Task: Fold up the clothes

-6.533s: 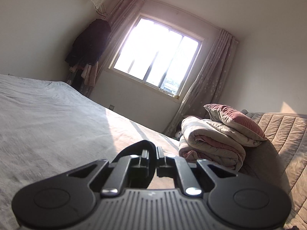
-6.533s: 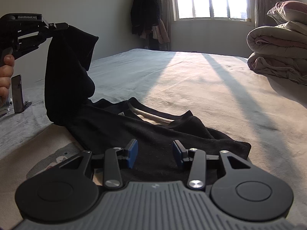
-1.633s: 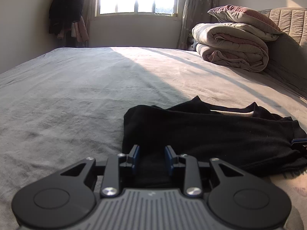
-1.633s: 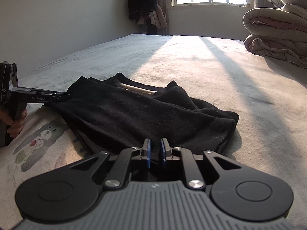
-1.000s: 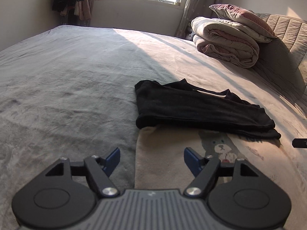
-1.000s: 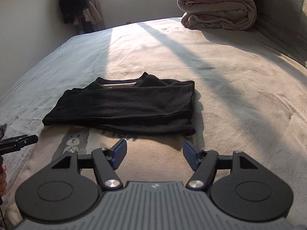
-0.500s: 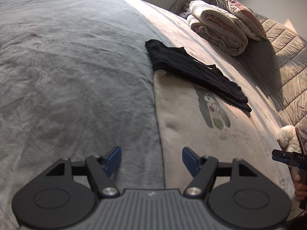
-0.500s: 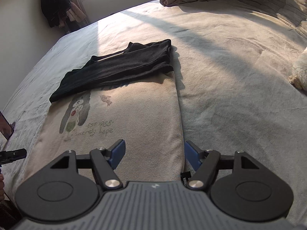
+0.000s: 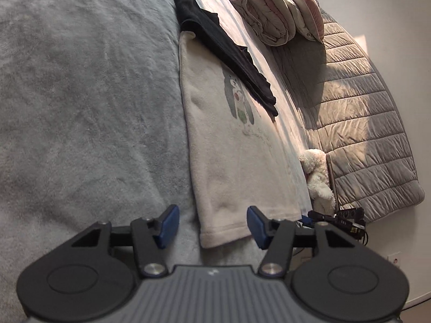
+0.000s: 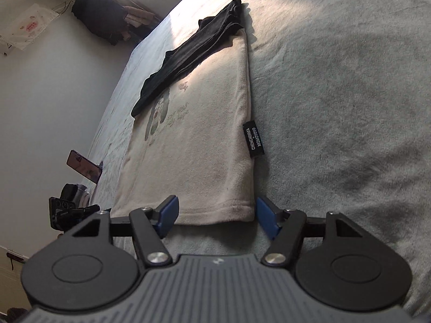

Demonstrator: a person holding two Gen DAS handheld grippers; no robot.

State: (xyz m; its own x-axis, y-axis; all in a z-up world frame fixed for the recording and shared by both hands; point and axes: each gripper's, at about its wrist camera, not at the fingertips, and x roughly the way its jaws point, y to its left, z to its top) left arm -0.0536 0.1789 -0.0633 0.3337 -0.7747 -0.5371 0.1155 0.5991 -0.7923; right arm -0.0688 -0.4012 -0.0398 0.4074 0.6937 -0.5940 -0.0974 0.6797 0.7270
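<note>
A: What is the left gripper (image 9: pixel 210 226) doing?

B: It hangs over the near left corner of the cream garment (image 9: pixel 237 145), blue pads spread wide, gripping nothing. The hem corner shows in the gap between them.

A: And where is the clothing?

B: The cream piece lies flat on the grey bed cover (image 9: pixel 80 94), bear print (image 9: pixel 238 95) facing up. Its black top part (image 9: pixel 229 51) is folded down in a band across the far end.

A: And further right?

B: The right gripper (image 10: pixel 215 216) sits at the other near corner of that garment (image 10: pixel 199 140), jaws equally wide and empty. A black side label (image 10: pixel 253 139) sticks out from the edge just beyond it.

A: Anything around them?

B: Folded quilts (image 9: pixel 269 8) by the quilted headboard (image 9: pixel 358 113), and a white plush toy (image 9: pixel 317 177) at the bed's edge.
</note>
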